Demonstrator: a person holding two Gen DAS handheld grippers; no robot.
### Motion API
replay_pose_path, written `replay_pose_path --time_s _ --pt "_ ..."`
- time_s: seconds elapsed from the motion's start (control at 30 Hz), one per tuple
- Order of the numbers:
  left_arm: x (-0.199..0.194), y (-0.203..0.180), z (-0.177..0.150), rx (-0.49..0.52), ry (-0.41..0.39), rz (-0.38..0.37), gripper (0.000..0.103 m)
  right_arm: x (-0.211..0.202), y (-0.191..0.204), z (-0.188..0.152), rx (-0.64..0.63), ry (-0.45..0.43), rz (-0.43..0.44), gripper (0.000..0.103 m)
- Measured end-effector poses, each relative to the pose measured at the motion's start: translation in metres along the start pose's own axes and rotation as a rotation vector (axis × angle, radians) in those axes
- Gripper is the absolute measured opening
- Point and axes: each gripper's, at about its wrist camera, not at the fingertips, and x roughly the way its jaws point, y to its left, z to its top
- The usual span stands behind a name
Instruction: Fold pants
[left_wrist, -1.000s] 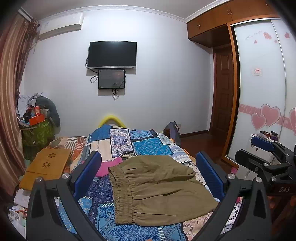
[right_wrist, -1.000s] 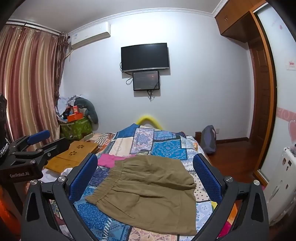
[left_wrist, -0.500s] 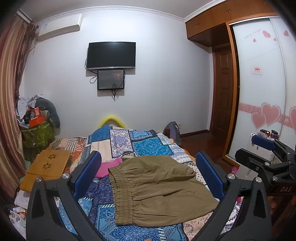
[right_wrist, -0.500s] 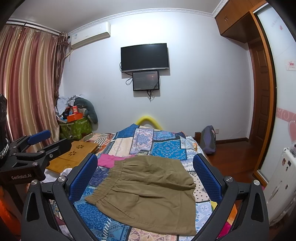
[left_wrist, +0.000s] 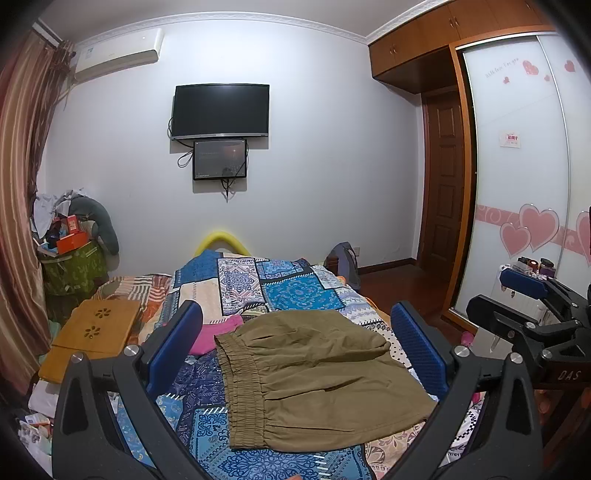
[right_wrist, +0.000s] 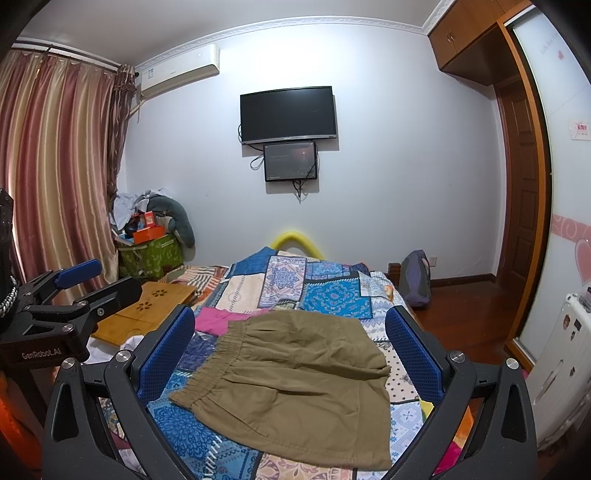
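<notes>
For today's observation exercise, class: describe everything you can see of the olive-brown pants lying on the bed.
The pants are olive-brown, of a thin woven-looking cloth, with a gathered elastic waistband along their left edge. They lie flat and already folded into a compact shape, one layer over another, with soft creases. They rest on the patchwork quilt, beside a pink garment at the far left corner. Both grippers are open and neither touches them.

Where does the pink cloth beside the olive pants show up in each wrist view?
Left wrist: pink cloth left of centre, touching the pants' far waistband corner.
Right wrist: pink cloth left of centre, just beyond the waistband of the pants.
Shared landmark: wall TV.
</notes>
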Motion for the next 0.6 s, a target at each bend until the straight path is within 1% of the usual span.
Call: replay_pose_path --time_s 0.6 --pt "0.0011 -0.0002 -0.001 0.001 0.0 -0.002 0.103 0.001 -0.0003 -0.0004 -0.003 0.0 0.0 0.103"
